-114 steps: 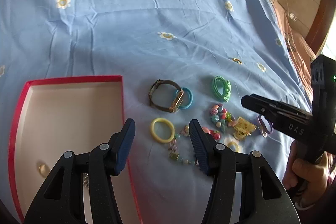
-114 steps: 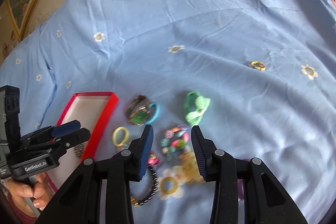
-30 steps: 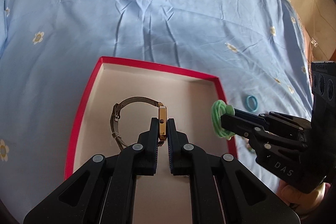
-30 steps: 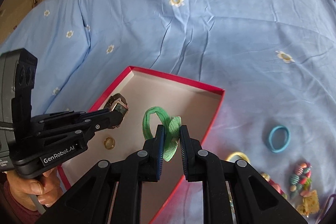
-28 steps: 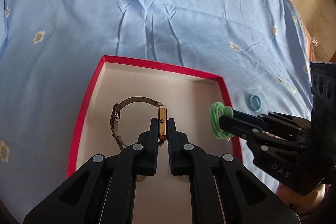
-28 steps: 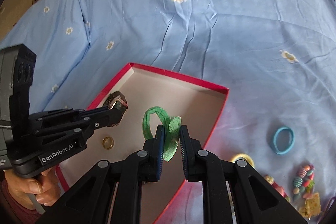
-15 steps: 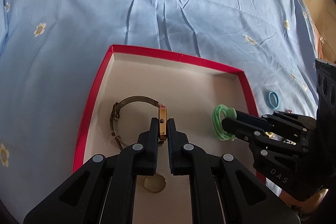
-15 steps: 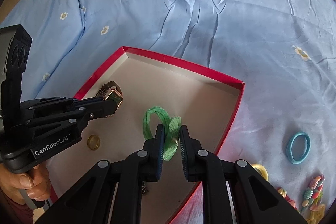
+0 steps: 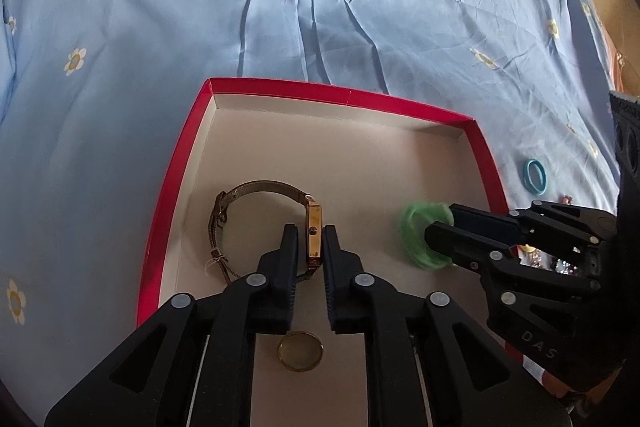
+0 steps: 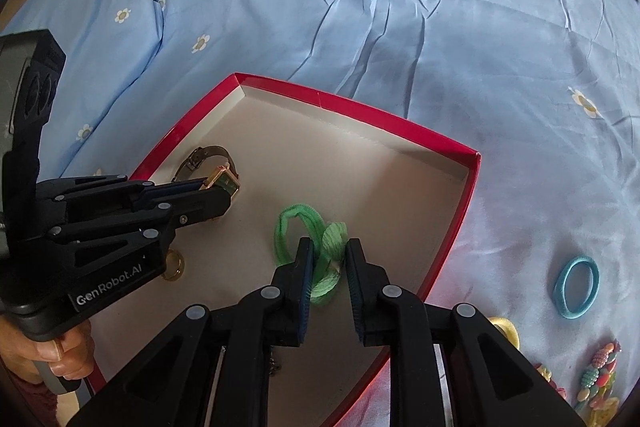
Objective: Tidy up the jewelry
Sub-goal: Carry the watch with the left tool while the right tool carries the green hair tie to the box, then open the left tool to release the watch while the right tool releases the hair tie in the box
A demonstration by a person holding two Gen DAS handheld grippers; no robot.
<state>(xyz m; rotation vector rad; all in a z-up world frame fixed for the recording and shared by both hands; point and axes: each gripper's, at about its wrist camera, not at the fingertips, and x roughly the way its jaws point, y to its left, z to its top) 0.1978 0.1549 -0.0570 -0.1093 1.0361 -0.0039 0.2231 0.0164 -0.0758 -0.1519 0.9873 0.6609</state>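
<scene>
A red box [image 9: 182,163] with a pale inside lies on the blue bedspread; it also shows in the right wrist view [image 10: 464,203]. My left gripper [image 9: 311,241] is shut on the gold case of a wristwatch [image 9: 314,233], low inside the box; the mesh band [image 9: 224,215] curls to the left. My right gripper [image 10: 326,255] holds a green hair tie [image 10: 320,239] over the box floor, with the jaws slightly parted around it. The hair tie shows in the left wrist view [image 9: 416,239]. A gold ring [image 9: 301,351] lies in the box.
On the bedspread right of the box lie a blue hair tie [image 10: 576,293], a yellow ring [image 10: 508,333] and several coloured beads [image 10: 596,379]. A small dark chain [image 10: 274,367] lies in the box near my right gripper.
Both grippers have moved down and further into the box with the watch and the green hair tie. The right jaws have opened a little around the hair tie.
</scene>
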